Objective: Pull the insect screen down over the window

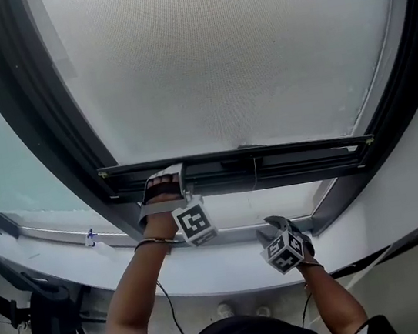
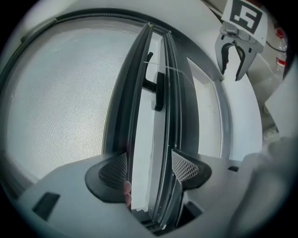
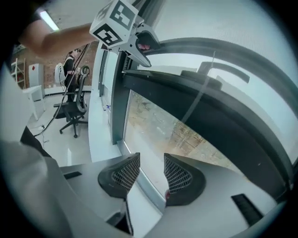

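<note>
Grey mesh of the insect screen [image 1: 232,58] covers most of the window opening. It is drawn far down but not fully, and a strip of window shows uncovered below it. Screen's dark bottom bar [image 1: 293,159] lies level across the opening, its ends at the side rails of the dark window frame [image 1: 37,110]. A thin cord [image 1: 256,180] hangs from about mid-bar.

Left tool [image 1: 165,184] sits on the left part of the bar and straddles it. In the left gripper view the bar runs straight between the mesh pads [image 2: 187,166], and both press against its sides: clenched on the bar, jaws wide. A dark handle [image 2: 158,93] sits further along the bar, untouched.

Right tool [image 1: 275,226] is lower and to the right, off the bar, near the lower frame rail above the white sill [image 1: 67,261]. Its jaws stand apart, released, with nothing between them and only the rail and the view outside behind. The left gripper view also catches it at upper right, jaws parted.

In the right gripper view the bar is overhead and ground outside shows under it. Both forearms reach up from below in the head view. An office chair [image 3: 70,111] stands on the room floor, well apart at left.
</note>
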{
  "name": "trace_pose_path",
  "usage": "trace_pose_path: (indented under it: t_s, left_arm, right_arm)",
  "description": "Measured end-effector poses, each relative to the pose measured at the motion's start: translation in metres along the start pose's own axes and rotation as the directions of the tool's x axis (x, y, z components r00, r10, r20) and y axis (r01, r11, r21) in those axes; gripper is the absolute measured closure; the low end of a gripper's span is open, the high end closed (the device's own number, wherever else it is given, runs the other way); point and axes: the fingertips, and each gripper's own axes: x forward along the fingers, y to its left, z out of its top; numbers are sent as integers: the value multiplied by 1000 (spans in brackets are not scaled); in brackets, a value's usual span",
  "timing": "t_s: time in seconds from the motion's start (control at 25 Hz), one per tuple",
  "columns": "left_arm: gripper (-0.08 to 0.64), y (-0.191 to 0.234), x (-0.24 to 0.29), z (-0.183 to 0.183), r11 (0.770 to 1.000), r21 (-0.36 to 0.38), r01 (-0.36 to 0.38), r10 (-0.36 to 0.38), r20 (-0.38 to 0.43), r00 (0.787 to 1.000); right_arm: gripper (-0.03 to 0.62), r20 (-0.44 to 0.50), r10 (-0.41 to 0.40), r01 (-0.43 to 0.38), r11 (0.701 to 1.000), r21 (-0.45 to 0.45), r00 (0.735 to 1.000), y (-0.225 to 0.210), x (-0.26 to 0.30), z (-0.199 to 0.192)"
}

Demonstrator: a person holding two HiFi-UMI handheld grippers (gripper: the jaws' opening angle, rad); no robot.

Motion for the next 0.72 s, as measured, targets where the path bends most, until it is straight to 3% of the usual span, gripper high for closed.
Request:
trace_pose_path:
  t_s: [0.16,0.36,0.56,0.72]
  left_arm:
    - [258,-1,0,0,1000,1,0,0,2,1000]
    - [258,0,1,-1,1000,17,-19,19,-1,1000]
    - [258,-1,1,-1,1000,13,-12,12,2,1000]
    - [258,0,1,-1,1000,20,-14,14,-1,1000]
  right_arm:
    - [431,22,-106,108,987,-120,994,-32,-18,14]
    - [419,70,-234,243,952,-188,970,-69,-52,53]
    - [412,121,-360,380,864,-331,925,-105,-69,67]
    - [340,148,-428,450,800,-397,892,-128,-81,80]
